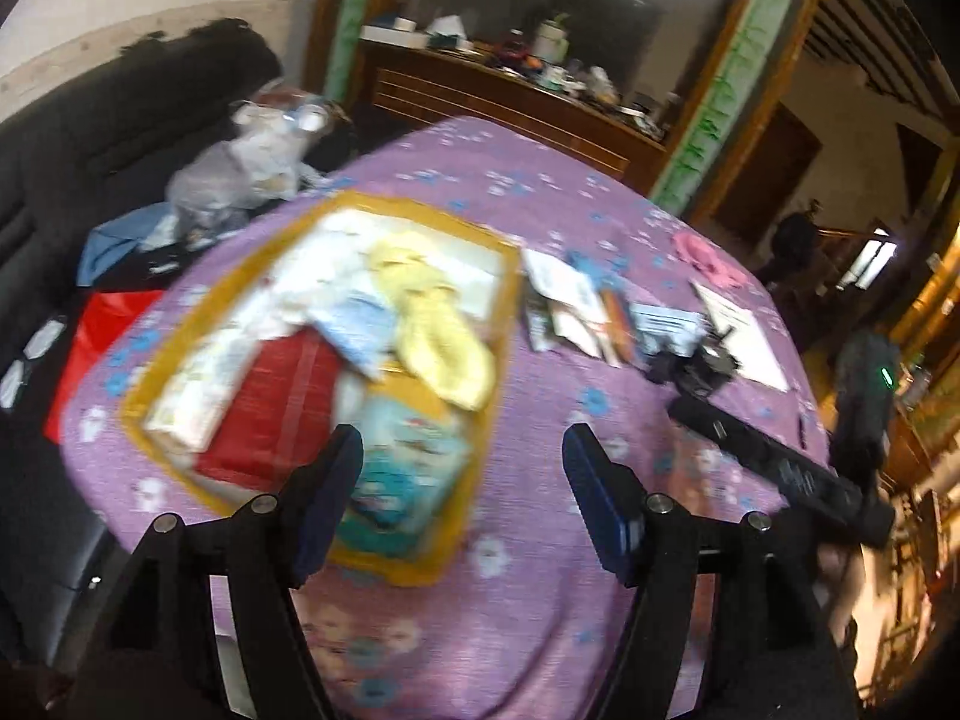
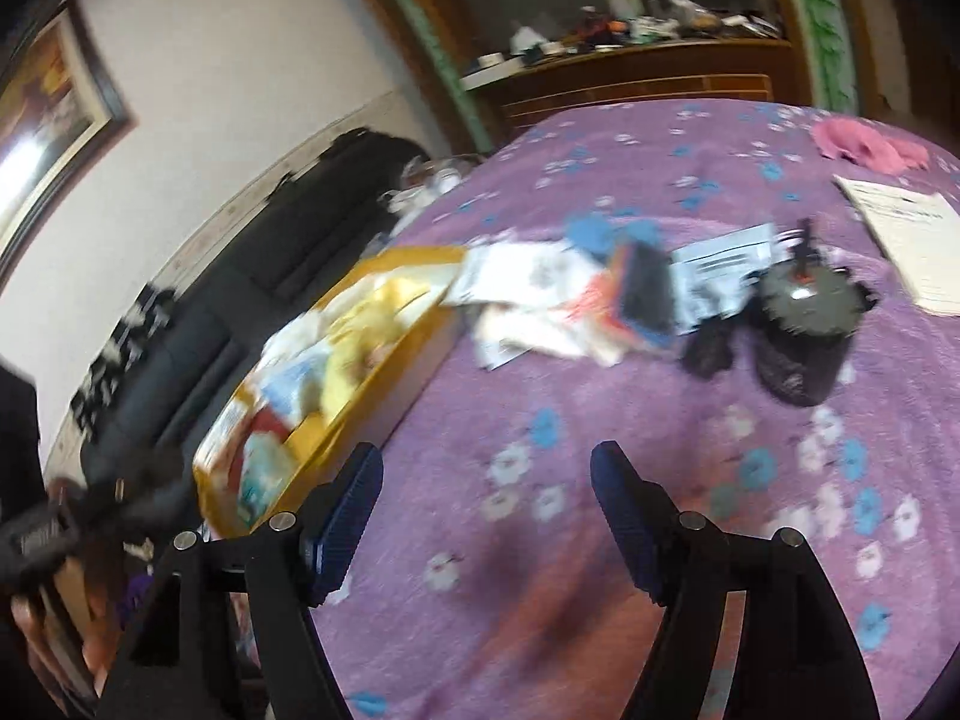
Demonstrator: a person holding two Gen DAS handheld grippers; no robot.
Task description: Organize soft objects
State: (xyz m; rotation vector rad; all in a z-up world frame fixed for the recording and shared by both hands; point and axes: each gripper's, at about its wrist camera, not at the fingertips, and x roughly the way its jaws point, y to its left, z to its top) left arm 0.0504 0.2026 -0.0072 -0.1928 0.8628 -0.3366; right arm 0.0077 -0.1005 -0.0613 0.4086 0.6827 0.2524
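Motion blur smears the yellow box contents (labels unreadable).

tablecloth: fuzzy matt purple cloth
yellow towel: soft terry (blurred)
tray: smooth yellow rim
dresser: glossy wood

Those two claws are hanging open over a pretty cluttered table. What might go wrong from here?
Three risks, as guesses:
1. The yellow cloth lies heaped on top in the box, so a grab may drag its neighbours out.
2. The pink cloth lies beyond the papers and a black device; reaching over may knock them.
3. Both views are blurred, so aim may suffer.
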